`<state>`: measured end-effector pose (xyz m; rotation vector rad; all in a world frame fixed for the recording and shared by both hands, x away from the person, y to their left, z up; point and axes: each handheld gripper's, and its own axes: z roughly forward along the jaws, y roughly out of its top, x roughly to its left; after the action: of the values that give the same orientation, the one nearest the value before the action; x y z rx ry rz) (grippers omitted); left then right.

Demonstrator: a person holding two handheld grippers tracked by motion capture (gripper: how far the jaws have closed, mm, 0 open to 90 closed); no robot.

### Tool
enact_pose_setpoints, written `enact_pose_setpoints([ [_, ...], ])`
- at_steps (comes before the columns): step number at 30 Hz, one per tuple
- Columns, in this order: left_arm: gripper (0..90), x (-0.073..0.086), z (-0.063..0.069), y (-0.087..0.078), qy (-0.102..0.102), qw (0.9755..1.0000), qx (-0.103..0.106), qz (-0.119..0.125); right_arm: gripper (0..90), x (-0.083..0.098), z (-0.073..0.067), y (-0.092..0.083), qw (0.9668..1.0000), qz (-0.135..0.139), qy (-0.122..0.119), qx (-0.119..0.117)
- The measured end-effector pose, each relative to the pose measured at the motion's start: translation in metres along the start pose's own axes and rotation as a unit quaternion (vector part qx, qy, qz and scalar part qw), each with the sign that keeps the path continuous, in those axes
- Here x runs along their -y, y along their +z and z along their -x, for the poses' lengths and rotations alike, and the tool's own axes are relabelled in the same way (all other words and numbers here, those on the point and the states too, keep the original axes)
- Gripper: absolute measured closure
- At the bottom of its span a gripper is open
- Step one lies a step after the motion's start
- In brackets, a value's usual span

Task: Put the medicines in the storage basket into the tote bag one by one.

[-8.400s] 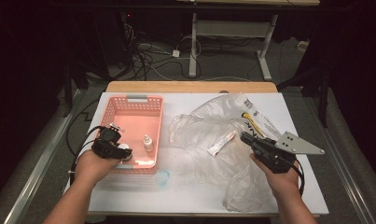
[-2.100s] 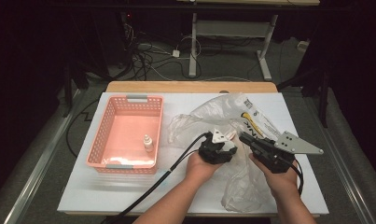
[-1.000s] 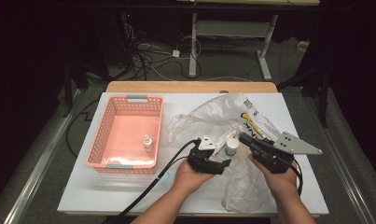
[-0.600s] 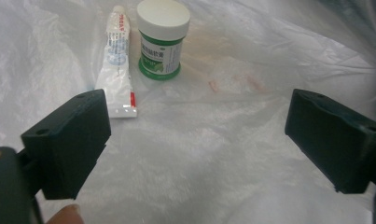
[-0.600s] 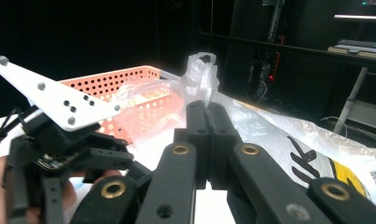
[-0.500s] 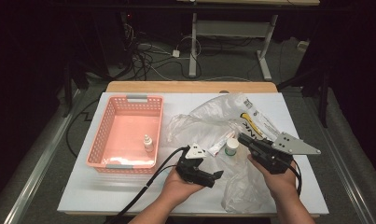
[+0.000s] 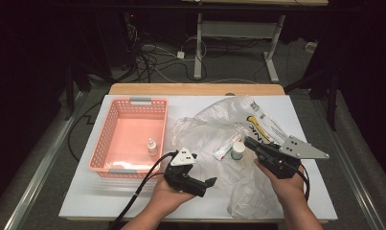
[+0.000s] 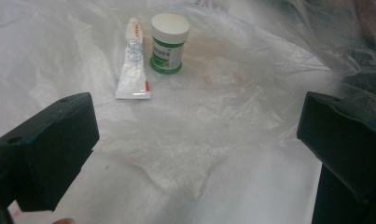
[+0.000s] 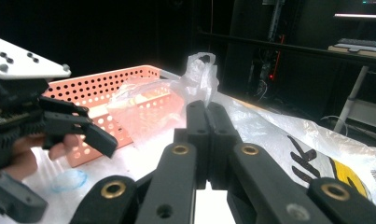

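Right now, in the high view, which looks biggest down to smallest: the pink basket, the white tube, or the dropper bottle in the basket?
1. pink basket
2. and 3. white tube and dropper bottle look alike; unsure.

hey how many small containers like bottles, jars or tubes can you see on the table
3: a dropper bottle in the pink basket, and a tube beside a green jar on the plastic bag. Folds may hide more.

The print on the small jar point(image 8: 169, 43) and the tube point(image 8: 134, 65) is too blurred for me to read.
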<state>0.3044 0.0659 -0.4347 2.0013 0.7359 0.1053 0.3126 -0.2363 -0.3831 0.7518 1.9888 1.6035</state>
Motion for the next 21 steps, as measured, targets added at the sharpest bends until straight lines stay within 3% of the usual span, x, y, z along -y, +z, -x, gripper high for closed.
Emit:
enact_pose_setpoints([
  [8,0.0,0.007,-0.01,-0.029,0.004,0.9997,-0.022,-0.005,90.0,0.0,-0.001,0.0,1.0,-0.001,0.0,0.0],
  [21,0.0,0.019,-0.028,-0.055,-0.019,0.9984,-0.052,0.01,90.0,-0.001,0.0,-0.001,1.0,0.001,-0.001,0.0],
])
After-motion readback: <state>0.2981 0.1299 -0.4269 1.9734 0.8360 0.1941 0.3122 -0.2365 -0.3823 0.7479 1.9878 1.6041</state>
